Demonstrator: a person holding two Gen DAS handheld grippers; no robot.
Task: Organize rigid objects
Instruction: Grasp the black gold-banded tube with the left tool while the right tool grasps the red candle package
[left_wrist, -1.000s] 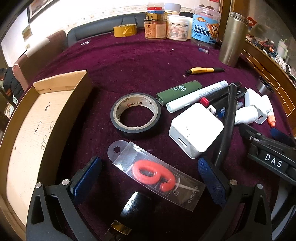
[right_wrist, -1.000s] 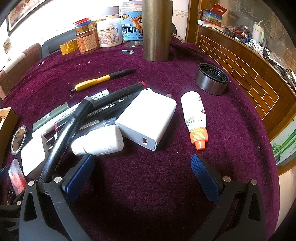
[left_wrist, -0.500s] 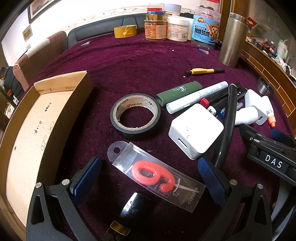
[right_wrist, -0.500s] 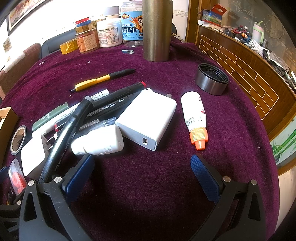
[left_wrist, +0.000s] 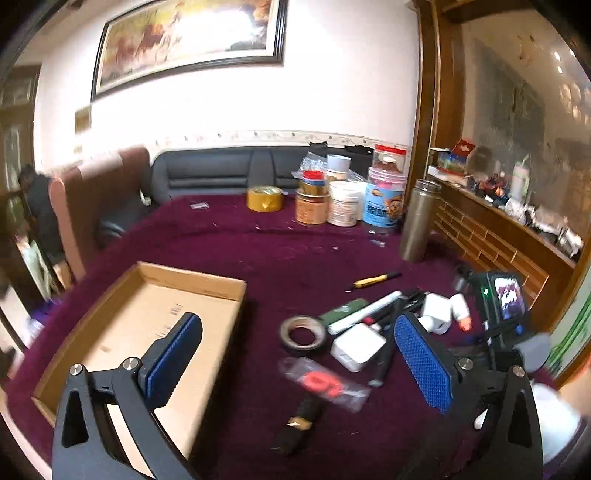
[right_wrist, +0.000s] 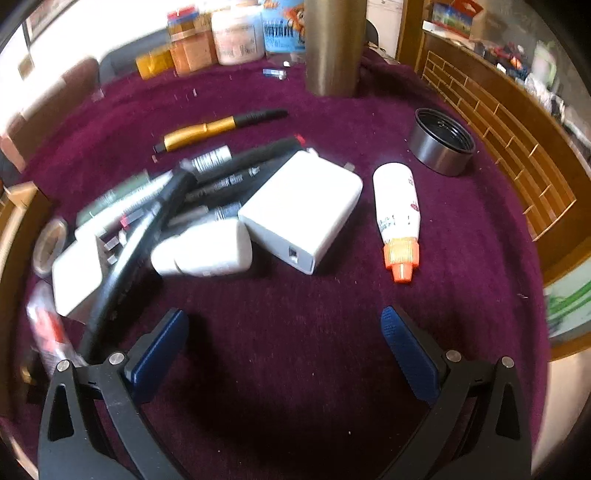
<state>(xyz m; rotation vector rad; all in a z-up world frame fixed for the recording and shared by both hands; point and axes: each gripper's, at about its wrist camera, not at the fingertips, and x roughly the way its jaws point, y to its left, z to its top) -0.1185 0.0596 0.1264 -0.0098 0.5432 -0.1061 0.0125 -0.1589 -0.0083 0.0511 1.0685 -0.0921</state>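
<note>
Hovering above the pile (right_wrist: 192, 206), both empty: left gripper (left_wrist: 295, 362) gaping wide, right gripper (right_wrist: 284, 339) likewise. Nothing lying in the box (left_wrist: 155, 295) yet. Probably picking a first item; next, lowering onto the charger (right_wrist: 303, 210) squarely.

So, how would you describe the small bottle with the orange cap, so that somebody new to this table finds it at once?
Start at the tall metal flask standing at the far side of the purple cloth, then come toward the camera, past the loose steel lid. The bottle lies on its side just right of the big white charger, apart from it. Only it has a ribbed orange cap.
</note>
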